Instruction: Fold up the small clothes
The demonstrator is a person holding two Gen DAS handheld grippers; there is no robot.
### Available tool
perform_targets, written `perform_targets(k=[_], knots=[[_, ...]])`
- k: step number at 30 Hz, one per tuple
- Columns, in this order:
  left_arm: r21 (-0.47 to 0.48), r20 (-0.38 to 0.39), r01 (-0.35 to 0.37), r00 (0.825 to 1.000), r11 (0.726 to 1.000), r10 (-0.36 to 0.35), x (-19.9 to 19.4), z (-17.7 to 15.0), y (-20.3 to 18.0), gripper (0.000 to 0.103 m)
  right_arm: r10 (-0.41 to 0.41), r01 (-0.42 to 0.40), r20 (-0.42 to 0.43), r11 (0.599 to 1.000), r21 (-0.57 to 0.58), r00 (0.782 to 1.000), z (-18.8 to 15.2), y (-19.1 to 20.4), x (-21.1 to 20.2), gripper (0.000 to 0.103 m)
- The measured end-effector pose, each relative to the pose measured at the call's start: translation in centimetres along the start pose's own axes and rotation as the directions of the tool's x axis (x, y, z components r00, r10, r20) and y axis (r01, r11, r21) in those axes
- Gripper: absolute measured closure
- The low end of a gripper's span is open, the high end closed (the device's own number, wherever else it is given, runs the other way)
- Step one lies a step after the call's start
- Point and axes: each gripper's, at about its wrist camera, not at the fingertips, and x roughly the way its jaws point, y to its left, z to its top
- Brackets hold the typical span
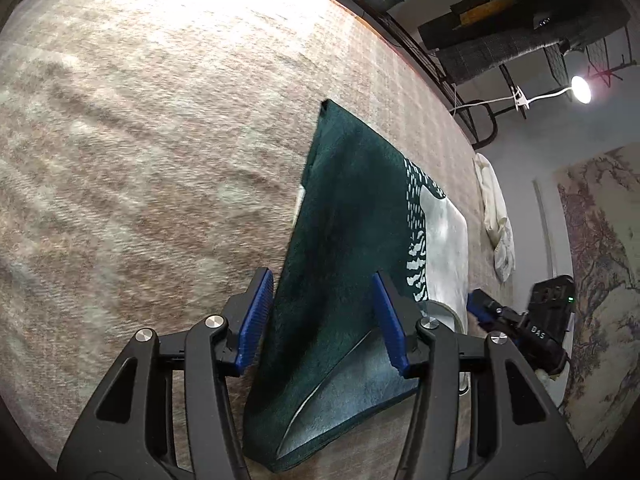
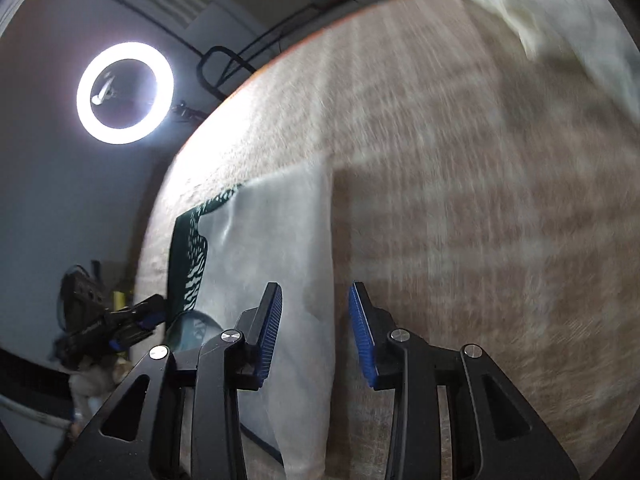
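Garment [image 1: 344,248] flat on blanket [image 1: 140,160], ready for folding | my left gripper [image 1: 324,316] open astride green edge | right gripper [image 2: 316,332] open over white edge, nothing clamped

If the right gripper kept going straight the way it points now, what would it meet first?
Most likely the white part of the garment: the right gripper is open, and the cloth's right edge runs up between its fingers. Depth is unclear and the frame is blurred; slightly to the right it would land on the woven table cover.
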Motion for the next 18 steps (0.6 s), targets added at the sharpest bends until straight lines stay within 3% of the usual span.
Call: perform_targets(k=[4, 7, 10, 13, 15, 16, 18], knots=[[0.009, -0.009, 0.002, 1.0, 1.0, -0.002, 0.6, 0.1, -0.4, 0.065, 0.061, -0.062, 0.012, 0.998, 0.029, 0.998, 0.4, -0.4, 0.3, 0.07], [0.012, -0.008, -0.003, 1.0, 1.0, 0.003, 0.6, 0.1, -0.5, 0.068, 0.1, -0.101, 0.022, 0.994, 0.046, 0.995, 0.3, -0.4, 0.8, 0.07], [0.007, -0.018, -0.013, 1.0, 1.0, 0.013, 1.1, 0.2, -0.6, 0.085, 0.118, -0.118, 0.016, 0.992, 0.043, 0.993, 0.4, 0.0, 1.7, 0.07], [0.009, -0.013, -0.027, 1.0, 1.0, 0.027, 1.2, 0.1, -0.8, 0.095, 0.112, -0.113, 0.016, 0.993, 0.038, 0.994, 0.5, 0.6, 2.3, 0.07], [0.025, -0.005, -0.04, 0.999, 0.999, 0.04, 1.1, 0.0, -1.2, 0.099, 0.088, -0.088, 0.012, 0.996, 0.025, 0.996, 0.6, 1.2, 2.6, 0.082], [0.042, 0.006, -0.049, 0.999, 0.998, 0.049, 1.0, -0.1, -1.7, 0.1, 0.067, -0.067, 0.004, 0.998, 0.012, 0.998, 0.8, 1.5, 2.7, 0.098], [0.08, 0.031, -0.07, 0.997, 0.994, 0.068, 0.6, -0.3, -2.6, 0.1, 0.031, -0.03, 0.017, 0.999, -0.031, 0.999, 0.8, 2.8, 2.8, 0.099]])
